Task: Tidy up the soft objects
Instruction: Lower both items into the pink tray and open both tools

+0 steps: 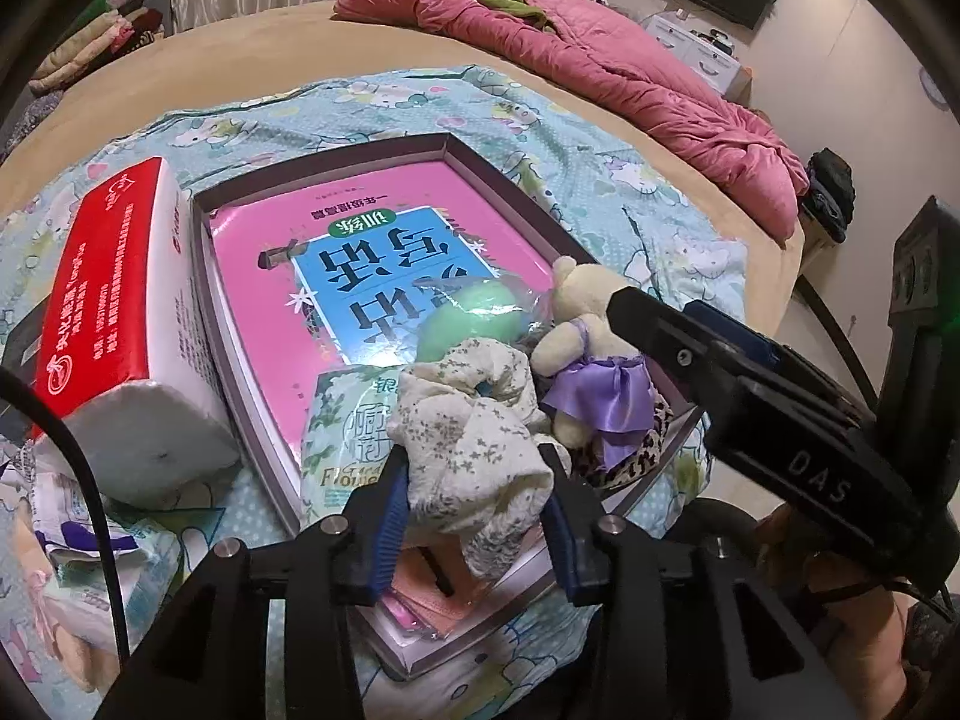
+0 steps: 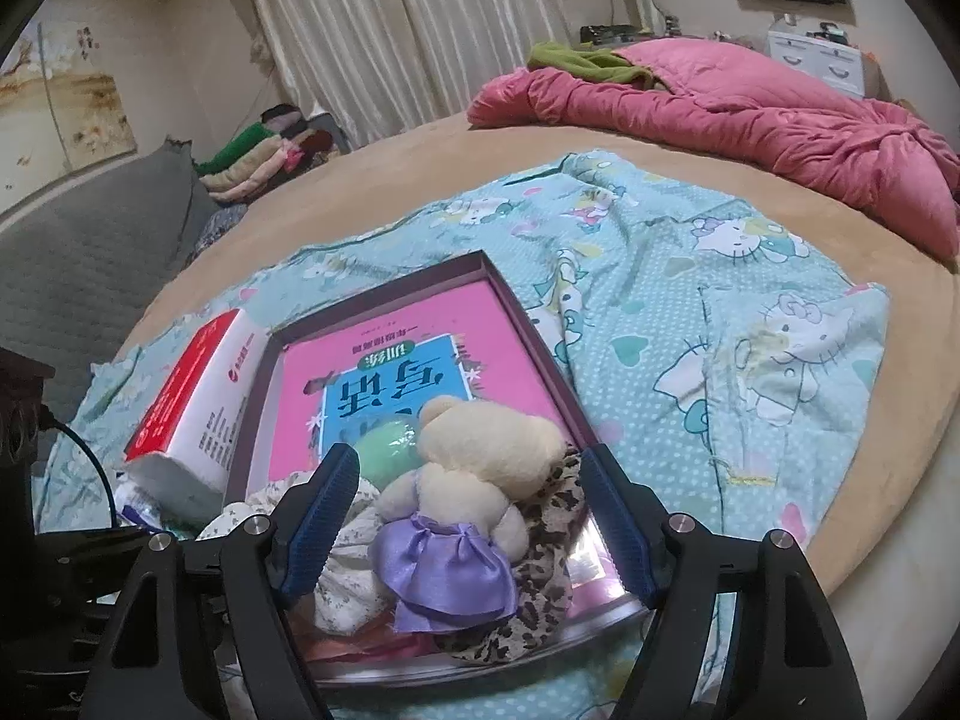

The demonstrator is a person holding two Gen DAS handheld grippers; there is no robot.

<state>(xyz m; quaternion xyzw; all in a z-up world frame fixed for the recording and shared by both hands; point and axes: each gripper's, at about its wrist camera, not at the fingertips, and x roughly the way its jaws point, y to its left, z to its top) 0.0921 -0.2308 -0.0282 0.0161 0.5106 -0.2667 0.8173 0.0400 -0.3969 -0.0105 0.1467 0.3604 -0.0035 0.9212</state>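
Left gripper (image 1: 474, 516) jaws slightly parted around floral cloth (image 1: 474, 450); right gripper (image 2: 468, 516) jaws wide, straddling teddy bear (image 2: 474, 480).

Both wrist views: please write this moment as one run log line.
left gripper: astride floral cloth, pads apart | right gripper: open around teddy bear | both items: in box

Pretty sure we're in somebody's bedroom here. We've got a big bed (image 2: 900, 480) with a tan cover, a rumpled pink quilt (image 2: 750, 114) piled at the far end and a cartoon-cat sheet (image 2: 720, 312) spread on top. Long pale curtains (image 2: 390, 30) hang behind, folded clothes (image 2: 258, 162) are stacked by them, and white drawers (image 2: 816, 57) sit in the corner.
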